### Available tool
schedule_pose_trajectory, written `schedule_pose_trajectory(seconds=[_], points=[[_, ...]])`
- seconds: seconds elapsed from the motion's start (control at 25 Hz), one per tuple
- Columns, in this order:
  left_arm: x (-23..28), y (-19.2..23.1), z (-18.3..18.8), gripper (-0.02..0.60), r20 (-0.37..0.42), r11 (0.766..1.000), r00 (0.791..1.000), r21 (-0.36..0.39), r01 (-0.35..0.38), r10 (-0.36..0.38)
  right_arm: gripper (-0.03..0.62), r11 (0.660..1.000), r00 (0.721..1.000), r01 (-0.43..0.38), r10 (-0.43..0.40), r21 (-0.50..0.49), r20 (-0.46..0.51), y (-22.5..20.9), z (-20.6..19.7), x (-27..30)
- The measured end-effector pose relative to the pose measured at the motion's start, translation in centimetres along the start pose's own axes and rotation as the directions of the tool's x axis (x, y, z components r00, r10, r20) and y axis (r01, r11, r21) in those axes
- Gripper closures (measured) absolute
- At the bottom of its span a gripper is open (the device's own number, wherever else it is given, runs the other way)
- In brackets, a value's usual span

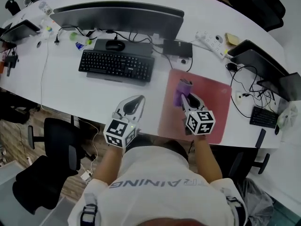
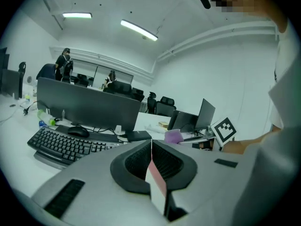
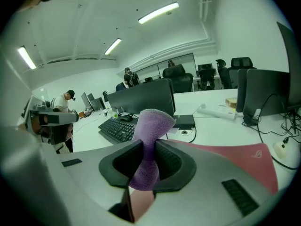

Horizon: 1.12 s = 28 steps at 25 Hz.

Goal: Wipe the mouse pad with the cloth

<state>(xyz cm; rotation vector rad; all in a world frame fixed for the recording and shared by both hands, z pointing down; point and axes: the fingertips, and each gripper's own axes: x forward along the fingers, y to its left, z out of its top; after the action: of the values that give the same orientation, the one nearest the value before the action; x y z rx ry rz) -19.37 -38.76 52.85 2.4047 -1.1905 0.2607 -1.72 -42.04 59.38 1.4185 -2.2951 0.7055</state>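
A pink mouse pad (image 1: 207, 102) lies on the white desk (image 1: 61, 88) at the right. My right gripper (image 1: 183, 99) hovers over the pad's left half, shut on a purple cloth (image 1: 182, 90). In the right gripper view the cloth (image 3: 149, 140) is pinched between the jaws, with the pad (image 3: 235, 159) spreading beyond. My left gripper (image 1: 135, 104) sits left of the pad over bare desk, its jaws closed together with nothing in them. From the left gripper view (image 2: 151, 149) the purple cloth (image 2: 173, 136) shows off to the right.
A black keyboard (image 1: 116, 65), a mouse (image 1: 115, 45) and a wide monitor (image 1: 117, 16) stand behind the left gripper. A power strip (image 1: 212, 44) and cables (image 1: 244, 88) lie right of the pad. An office chair (image 1: 51, 149) is below the desk edge.
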Motion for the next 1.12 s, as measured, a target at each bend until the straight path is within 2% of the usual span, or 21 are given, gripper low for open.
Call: schedule_pose_trajectory(seconds=[0.12, 0.28, 0.52, 0.64, 0.88, 1.12], points=[[-0.3, 2.2, -1.0, 0.549, -0.024, 0.999, 0.999, -0.028, -0.022, 0.021, 0.497, 1.000, 0.997, -0.002, 0.002, -0.006, -0.080, 0.2, -1.9, 4.4], [-0.1, 4.0, -2.1, 0.549, -0.041, 0.997, 0.999, -0.061, -0.037, 0.035, 0.497, 0.998, 0.984, 0.046, -0.050, -0.030, -0.171, -1.3, -4.5, 9.6], [0.0, 4.8, -2.9, 0.549, -0.046, 0.994, 0.998, -0.099, -0.038, 0.034, 0.496, 0.995, 0.962, 0.075, -0.088, -0.059, -0.260, -2.8, -6.9, 13.1], [0.3, 4.8, -2.4, 0.549, -0.033, 0.992, 0.999, -0.121, -0.035, 0.031, 0.496, 0.995, 0.957, 0.075, -0.089, -0.062, -0.276, -3.2, -7.3, 13.6], [1.3, 2.8, -2.2, 0.549, -0.044, 0.993, 0.999, -0.110, -0.037, 0.032, 0.503, 0.999, 0.963, 0.030, -0.039, -0.037, -0.266, -4.1, -7.3, 13.1], [1.6, 0.1, -2.0, 0.549, -0.047, 0.993, 0.997, -0.096, -0.067, 0.062, 0.505, 1.000, 0.969, 0.022, -0.019, 0.010, -0.247, -6.5, -7.3, 11.5]])
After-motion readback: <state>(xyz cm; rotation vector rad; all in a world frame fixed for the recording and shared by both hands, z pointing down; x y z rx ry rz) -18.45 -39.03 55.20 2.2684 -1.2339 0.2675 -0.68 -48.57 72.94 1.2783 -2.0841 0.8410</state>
